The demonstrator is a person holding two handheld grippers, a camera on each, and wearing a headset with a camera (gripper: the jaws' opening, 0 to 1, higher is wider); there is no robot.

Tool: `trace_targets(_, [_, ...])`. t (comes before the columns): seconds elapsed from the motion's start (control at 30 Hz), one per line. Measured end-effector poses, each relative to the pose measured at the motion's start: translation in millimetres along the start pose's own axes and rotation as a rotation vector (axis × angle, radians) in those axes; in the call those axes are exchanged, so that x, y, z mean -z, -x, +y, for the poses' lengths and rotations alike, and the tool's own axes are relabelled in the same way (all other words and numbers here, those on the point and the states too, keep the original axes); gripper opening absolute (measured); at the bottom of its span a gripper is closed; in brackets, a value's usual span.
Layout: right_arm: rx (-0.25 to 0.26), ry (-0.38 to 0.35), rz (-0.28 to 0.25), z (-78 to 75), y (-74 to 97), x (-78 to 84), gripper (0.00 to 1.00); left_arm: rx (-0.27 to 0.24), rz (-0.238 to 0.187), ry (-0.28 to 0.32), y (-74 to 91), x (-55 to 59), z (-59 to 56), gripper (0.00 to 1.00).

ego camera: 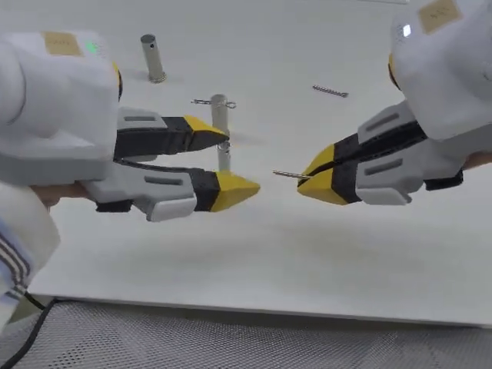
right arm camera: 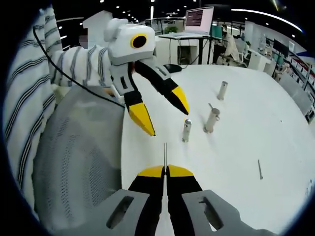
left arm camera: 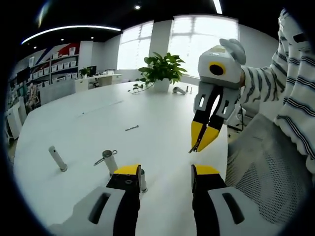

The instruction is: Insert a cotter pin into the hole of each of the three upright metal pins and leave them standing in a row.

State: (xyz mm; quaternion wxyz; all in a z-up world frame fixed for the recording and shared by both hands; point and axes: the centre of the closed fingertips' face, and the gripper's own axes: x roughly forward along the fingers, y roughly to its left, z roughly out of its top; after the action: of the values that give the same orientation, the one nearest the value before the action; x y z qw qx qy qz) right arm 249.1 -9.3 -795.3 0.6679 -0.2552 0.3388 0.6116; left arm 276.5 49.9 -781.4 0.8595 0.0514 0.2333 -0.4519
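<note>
White worktop (ego camera: 323, 254) carries three grey upright metal pins in a loose row. We hold the left tool (ego camera: 240, 160) wide open, gripping nothing, with its yellow-tipped jaws on either side of the nearest metal pin (ego camera: 224, 154). We judge this placement to be preparation for steadying that pin. We cannot tell whether a jaw touches it.

The right tool (ego camera: 306, 183) is closed on a thin silver cotter pin (ego camera: 289, 174). It projects from the jaw tips and points toward the nearest metal pin, near it but apart, aligned, we judge, for the cross hole.

The middle metal pin (ego camera: 219, 108) already carries a looped cotter pin (ego camera: 204, 101) through its top. The far metal pin (ego camera: 153, 58) stands bare, well apart. A spare cotter pin (ego camera: 330, 91) lies flat on the worktop beyond the right tool, presumably reserved for the far metal pin.

Bare worktop separates the held cotter pin from its target. The left tool's nearer jaw sits closest to that path.
</note>
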Motion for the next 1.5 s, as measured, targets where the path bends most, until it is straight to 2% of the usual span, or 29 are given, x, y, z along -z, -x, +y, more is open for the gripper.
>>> trace_targets(0.1, [0.015, -0.017, 0.004, -5.4, -4.6, -0.8, 0.02, -0.055, 0.009, 0.012, 0.1, 6.6, 15.4, 0.4])
trace_targets(0.27, [0.044, -0.056, 0.01, -11.2, -10.4, -4.2, 0.02, -0.07, 0.047, 0.005, -5.4, 18.4, 27.0, 0.39])
trace_targets(0.37, [0.066, -0.097, 0.012, -14.7, -15.9, -4.4, 0.02, -0.061, 0.072, -0.019, -11.4, 21.9, 27.0, 0.36])
trace_targets(0.43, [0.08, -0.118, 0.013, -16.4, -18.7, -4.7, 0.02, -0.039, 0.098, -0.038, -17.0, 26.5, 25.1, 0.34])
trace_targets(0.53, [0.085, -0.145, 0.014, -17.0, -23.9, -6.0, 0.02, -0.001, 0.11, -0.035, -23.1, 31.6, 22.6, 0.33])
trace_targets(0.8, [0.112, -0.184, 0.023, -21.4, -36.1, -10.9, 0.02, 0.036, 0.133, -0.053, -34.6, 46.8, 34.7, 0.25])
trace_targets(0.97, [0.116, -0.204, 0.021, -21.8, -43.6, -14.5, 0.02, 0.044, 0.13, -0.053, -36.3, 49.0, 36.2, 0.18])
trace_targets(1.07, [0.114, -0.212, 0.023, -22.4, -48.0, -15.6, 0.02, 0.059, 0.141, -0.032, -36.7, 52.3, 34.3, 0.09])
trace_targets(1.5, [0.127, -0.214, 0.024, -28.6, -54.1, -15.1, 0.02, 0.053, 0.14, -0.031, -36.9, 53.4, 31.9, 0.08])
